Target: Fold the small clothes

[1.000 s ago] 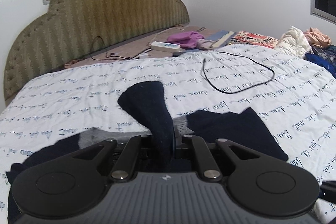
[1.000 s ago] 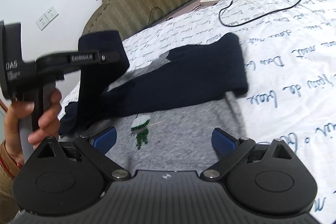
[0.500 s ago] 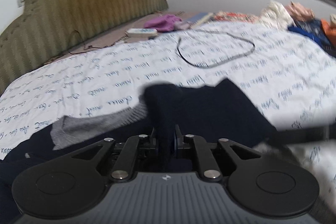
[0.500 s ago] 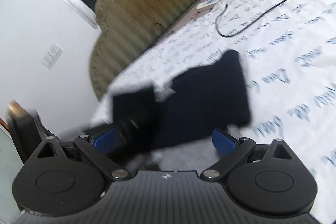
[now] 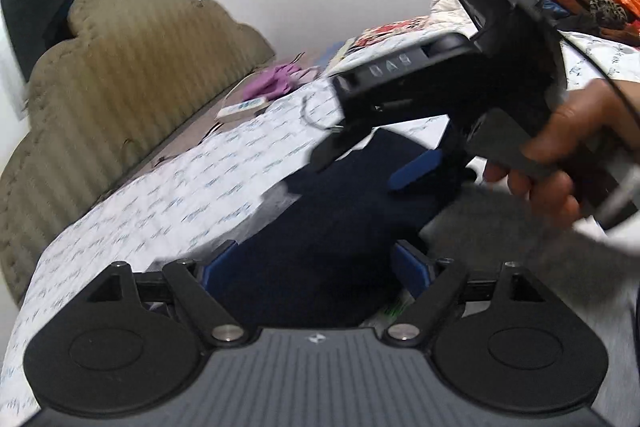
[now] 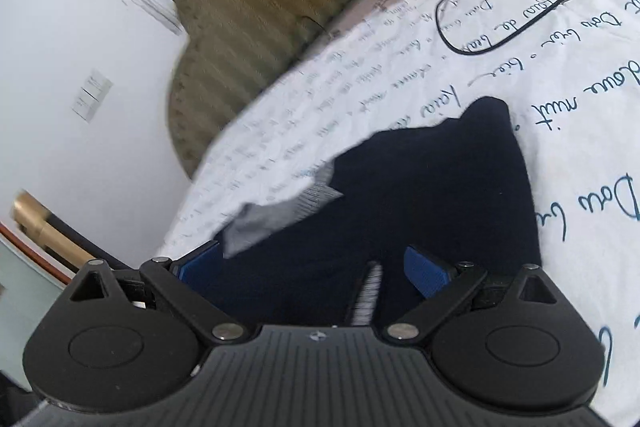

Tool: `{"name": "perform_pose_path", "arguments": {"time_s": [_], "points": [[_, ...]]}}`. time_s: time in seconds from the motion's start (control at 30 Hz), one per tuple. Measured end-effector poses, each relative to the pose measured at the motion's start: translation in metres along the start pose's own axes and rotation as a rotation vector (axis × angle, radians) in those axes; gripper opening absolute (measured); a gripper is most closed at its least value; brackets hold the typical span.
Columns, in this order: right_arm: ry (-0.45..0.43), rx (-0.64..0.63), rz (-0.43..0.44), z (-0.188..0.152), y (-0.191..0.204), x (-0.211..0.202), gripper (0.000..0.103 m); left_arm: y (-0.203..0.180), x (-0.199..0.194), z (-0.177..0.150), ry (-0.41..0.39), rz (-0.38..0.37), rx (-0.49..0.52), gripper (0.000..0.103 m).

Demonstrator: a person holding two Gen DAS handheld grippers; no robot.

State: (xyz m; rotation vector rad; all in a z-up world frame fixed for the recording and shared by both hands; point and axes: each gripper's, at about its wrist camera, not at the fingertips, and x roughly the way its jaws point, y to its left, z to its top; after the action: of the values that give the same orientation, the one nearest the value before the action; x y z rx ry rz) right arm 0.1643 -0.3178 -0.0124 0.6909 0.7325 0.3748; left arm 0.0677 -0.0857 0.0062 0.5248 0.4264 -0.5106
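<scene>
Our left claw (image 5: 318, 267) is opening, its blue pads spread wide above the dark navy garment (image 5: 340, 219), pinching nothing. Our right claw (image 6: 316, 267) also stands spread, hovering over the same garment (image 6: 420, 195) with nothing pressed between its pads. The garment lies folded on the bed's white script-printed sheet (image 6: 560, 67), a grey part (image 6: 280, 215) poking out at its left edge. A black cable (image 6: 520, 19) loops farther up the sheet.

2 close wrist views share garment (image 5: 320, 227)
</scene>
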Motion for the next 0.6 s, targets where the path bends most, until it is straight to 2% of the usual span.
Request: {"name": "perform_pose_path", "arguments": {"time_s": [0.13,0.23,0.3,0.4,0.47,0.5,0.53,0.57,0.6], "points": [[0.042,-0.066,-0.031,-0.009,0.002,0.010,0.098,0.038,-0.016,-0.025,0.028,0.069,-0.049,0.084],[0.046,-0.097,-0.014,-0.009,0.004,0.013,0.089,0.075,-0.020,-0.043,0.069,0.137,-0.102,0.084],[0.053,-0.114,0.004,-0.008,0.006,0.017,0.080,0.105,-0.020,-0.053,0.107,0.166,-0.194,0.084],[0.078,-0.183,-0.032,-0.010,0.016,0.024,0.062,0.157,-0.019,-0.065,0.131,0.179,-0.417,0.084],[0.093,-0.246,-0.062,-0.015,0.024,0.026,0.041,0.190,-0.019,-0.073,0.131,0.166,-0.578,0.084],[0.097,-0.270,-0.081,-0.017,0.027,0.028,0.035,0.206,-0.017,-0.077,0.131,0.148,-0.655,0.084],[0.096,-0.290,-0.098,-0.019,0.029,0.028,0.021,0.217,-0.015,-0.081,0.135,0.132,-0.720,0.084],[0.090,-0.304,-0.113,-0.021,0.031,0.027,0.013,0.230,-0.010,-0.084,0.142,0.115,-0.782,0.084],[0.082,-0.314,-0.118,-0.022,0.033,0.026,0.013,0.236,-0.006,-0.085,0.148,0.105,-0.825,0.084]]}}
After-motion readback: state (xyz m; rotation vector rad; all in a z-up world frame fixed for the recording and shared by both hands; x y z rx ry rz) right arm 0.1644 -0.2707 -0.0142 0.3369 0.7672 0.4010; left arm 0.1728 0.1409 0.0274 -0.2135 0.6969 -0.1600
